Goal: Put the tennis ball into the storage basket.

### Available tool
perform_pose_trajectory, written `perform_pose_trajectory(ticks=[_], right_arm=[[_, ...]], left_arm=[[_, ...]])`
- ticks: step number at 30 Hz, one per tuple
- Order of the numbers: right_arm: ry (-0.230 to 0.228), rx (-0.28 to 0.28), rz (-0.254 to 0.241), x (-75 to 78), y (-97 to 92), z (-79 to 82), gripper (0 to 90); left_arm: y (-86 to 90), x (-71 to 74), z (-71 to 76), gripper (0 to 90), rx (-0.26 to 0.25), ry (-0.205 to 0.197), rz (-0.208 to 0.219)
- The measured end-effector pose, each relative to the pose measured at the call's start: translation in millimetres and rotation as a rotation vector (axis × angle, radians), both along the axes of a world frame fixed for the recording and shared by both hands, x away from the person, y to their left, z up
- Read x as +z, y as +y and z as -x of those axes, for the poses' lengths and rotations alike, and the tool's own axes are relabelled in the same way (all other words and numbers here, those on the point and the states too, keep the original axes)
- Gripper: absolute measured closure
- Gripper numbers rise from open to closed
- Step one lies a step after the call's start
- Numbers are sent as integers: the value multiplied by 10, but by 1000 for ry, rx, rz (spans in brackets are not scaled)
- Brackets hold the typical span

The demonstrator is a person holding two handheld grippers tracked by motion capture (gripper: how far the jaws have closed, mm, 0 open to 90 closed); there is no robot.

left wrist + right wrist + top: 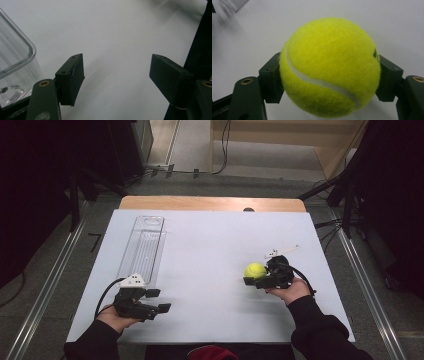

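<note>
A yellow tennis ball (255, 270) sits between the jaws of my right gripper (256, 279) at the right of the white table (210, 245). In the right gripper view the ball (329, 67) bulges between the two black pads, which press on its sides. My left gripper (157, 301) rests near the front left of the table, held in a hand, jaws wide apart. The left gripper view shows that gripper (116, 75) open over bare white tabletop. A clear plastic tray (143, 247) lies lengthwise at the left, its near end just beyond the left gripper.
The tray's rounded corner (17, 62) stands close at the left of the left gripper view. A wooden strip (212, 203) runs along the table's far edge. Dark equipment and cables flank both sides of the table on the floor.
</note>
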State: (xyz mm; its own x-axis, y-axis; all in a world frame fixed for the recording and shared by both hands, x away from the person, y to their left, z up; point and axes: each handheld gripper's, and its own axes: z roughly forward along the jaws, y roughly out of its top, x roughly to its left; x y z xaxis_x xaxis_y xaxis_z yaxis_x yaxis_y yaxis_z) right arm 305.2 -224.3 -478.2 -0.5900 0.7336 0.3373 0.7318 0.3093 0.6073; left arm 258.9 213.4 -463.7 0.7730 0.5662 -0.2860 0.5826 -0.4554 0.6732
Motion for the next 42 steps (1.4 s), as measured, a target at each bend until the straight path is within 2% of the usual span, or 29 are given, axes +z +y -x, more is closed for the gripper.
perform_pose_trajectory(ticks=[10, 13, 23, 28, 34, 42], right_arm=[[-4, 28, 4, 19, 101, 22, 234], [-3, 34, 7, 13, 146, 5, 234], [17, 55, 7, 8, 259, -10, 234], [9, 65, 11, 14, 296, -1, 234], [35, 68, -19, 34, 322, -3, 234], [16, 81, -19, 53, 375, 0, 235]], left_arm=[[7, 0, -8, 285, 8, 7, 7], [0, -6, -11, 285, 5, 10, -3], [-2, -13, -18, 268, 6, 20, -8], [-4, -15, -17, 268, 5, 18, -6], [-4, -15, -17, 268, 5, 18, -6], [0, -11, -18, 268, 11, 12, -7]])
